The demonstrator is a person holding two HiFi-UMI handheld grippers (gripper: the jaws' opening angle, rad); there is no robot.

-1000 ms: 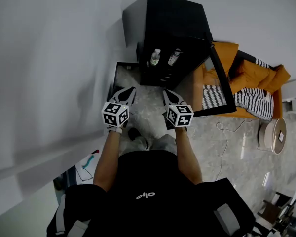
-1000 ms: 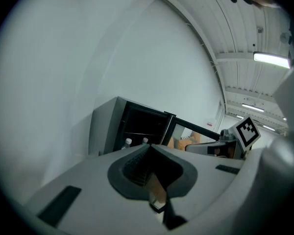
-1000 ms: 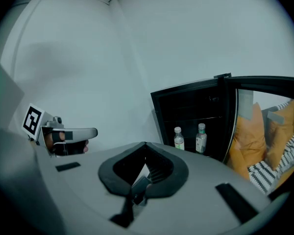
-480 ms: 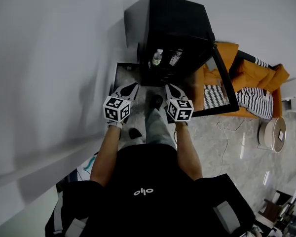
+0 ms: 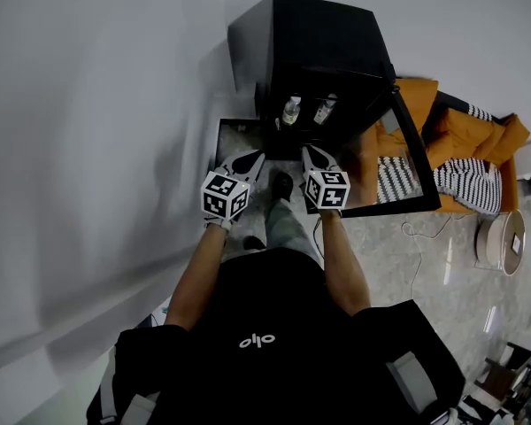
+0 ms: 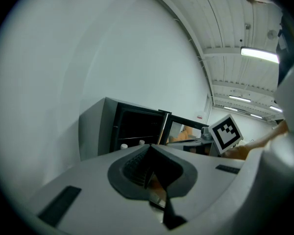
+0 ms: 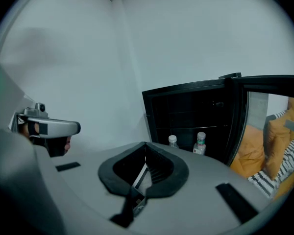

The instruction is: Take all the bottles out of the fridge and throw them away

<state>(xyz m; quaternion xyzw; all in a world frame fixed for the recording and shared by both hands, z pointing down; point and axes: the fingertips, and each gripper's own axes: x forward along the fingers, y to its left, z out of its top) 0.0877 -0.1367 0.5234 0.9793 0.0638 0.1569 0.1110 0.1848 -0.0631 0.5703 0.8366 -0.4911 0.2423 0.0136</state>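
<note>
Close to the person's chest, the left gripper (image 5: 248, 161) and right gripper (image 5: 313, 154) point forward side by side, both closed and empty. Beyond them stands the black fridge (image 5: 305, 34), its door (image 5: 417, 153) open, with a left bottle (image 5: 291, 110) and a right bottle (image 5: 325, 109) upright inside.

Home-like lounge corner, prob. staged set inside bigger hall/lab. Evidence: small black fridge (image 5: 314, 38) w/ glass door against white wall (image 5: 97, 104); orange sofa (image 5: 494, 138) w/ b&w striped throw (image 5: 465, 182) beside it; pale marble-look floor (image 5: 398, 268). But ceiling (image 6: 235, 23) high, ribbed, industrial, w/ fluorescent strip lights (image 6: 258, 54): more workspace than flat.
</note>
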